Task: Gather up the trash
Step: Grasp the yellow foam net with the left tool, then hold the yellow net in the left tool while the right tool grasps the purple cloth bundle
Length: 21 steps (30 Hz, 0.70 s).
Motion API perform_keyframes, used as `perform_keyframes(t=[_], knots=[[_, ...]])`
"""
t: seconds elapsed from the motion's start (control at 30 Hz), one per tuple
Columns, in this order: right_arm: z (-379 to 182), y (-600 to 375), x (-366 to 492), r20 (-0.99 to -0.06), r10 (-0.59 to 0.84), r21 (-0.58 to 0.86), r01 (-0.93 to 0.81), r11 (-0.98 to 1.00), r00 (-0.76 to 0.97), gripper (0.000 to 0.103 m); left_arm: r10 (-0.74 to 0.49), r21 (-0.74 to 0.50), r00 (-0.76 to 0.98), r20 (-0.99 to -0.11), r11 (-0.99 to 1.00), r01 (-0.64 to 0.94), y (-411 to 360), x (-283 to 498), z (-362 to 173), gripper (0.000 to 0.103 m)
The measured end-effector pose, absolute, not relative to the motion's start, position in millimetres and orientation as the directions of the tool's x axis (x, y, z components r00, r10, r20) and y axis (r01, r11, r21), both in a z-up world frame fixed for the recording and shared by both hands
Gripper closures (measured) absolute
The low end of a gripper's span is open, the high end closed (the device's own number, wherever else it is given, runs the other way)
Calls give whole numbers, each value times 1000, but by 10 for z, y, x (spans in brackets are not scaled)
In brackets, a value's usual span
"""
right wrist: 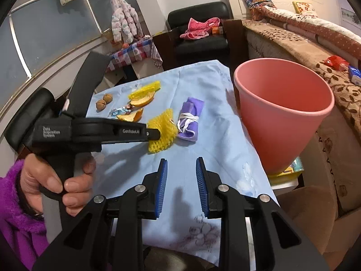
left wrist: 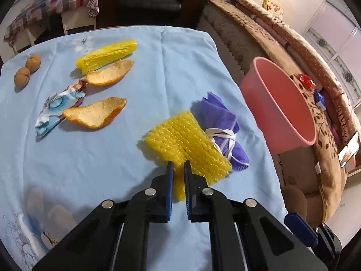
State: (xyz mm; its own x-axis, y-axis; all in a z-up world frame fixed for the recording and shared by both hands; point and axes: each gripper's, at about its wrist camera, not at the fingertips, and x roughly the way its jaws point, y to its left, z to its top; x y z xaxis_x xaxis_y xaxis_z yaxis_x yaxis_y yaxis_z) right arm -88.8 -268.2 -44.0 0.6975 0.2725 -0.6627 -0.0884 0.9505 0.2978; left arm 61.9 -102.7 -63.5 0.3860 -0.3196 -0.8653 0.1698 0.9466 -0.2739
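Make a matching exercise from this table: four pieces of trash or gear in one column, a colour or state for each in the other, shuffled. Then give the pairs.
Column one:
1. foam fruit net
2. folded mask
3. bin
4. right gripper

Column two:
A. pink, standing past the table's edge
B. open, nothing between its pads
C. purple, tied with its white straps
D. yellow, pinched by the left gripper

Pairs: 1-D, 2-C, 3-A, 4-B
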Motion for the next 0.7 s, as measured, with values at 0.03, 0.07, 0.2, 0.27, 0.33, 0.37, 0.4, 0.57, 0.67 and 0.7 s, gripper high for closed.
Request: perform_keyframes(t=[0.03,0.07,0.2,0.27,0.33,0.37,0.4,0.57,0.67,0.7], knots=[[-434,-2701,-913,-660,270,305,-78,949,701,77,-331,-287,389,-859,943,168,-991,592,-617,96],[-426,-2713,-934,-657,270,314,-70,947,704,77,-344,-301,395,-852,939,167,-949,560,-592,96],[-388,-2718,-1000,-645,261,328,-48,943,718,76,-363,-320,454,-814,932,172,-757,413,-407,96],[-352,-2706,-1028,-637,245,324,-34,945,731,76,-363,-314,500,-786,932,184,-654,316,-286,96],[-328,-2679,-1047,-632,237,322,-29,946,738,76,-355,-299,536,-766,935,192,-598,228,-197,96],[-324,-2667,-1059,-631,237,322,-29,946,739,76,-357,-296,546,-758,934,200,-578,196,-162,96],[-322,-2655,-1057,-633,234,319,-27,947,737,76,-361,-295,554,-750,932,208,-556,164,-133,96],[-313,-2533,-1018,-655,216,290,-23,957,724,76,-395,-316,574,-717,918,238,-353,99,-81,96],[-337,-2473,-950,-671,217,281,-28,959,709,76,-422,-338,575,-701,906,253,-210,136,-108,96],[-360,-2453,-933,-680,218,283,-23,959,700,76,-424,-340,577,-698,906,253,-163,154,-127,96]])
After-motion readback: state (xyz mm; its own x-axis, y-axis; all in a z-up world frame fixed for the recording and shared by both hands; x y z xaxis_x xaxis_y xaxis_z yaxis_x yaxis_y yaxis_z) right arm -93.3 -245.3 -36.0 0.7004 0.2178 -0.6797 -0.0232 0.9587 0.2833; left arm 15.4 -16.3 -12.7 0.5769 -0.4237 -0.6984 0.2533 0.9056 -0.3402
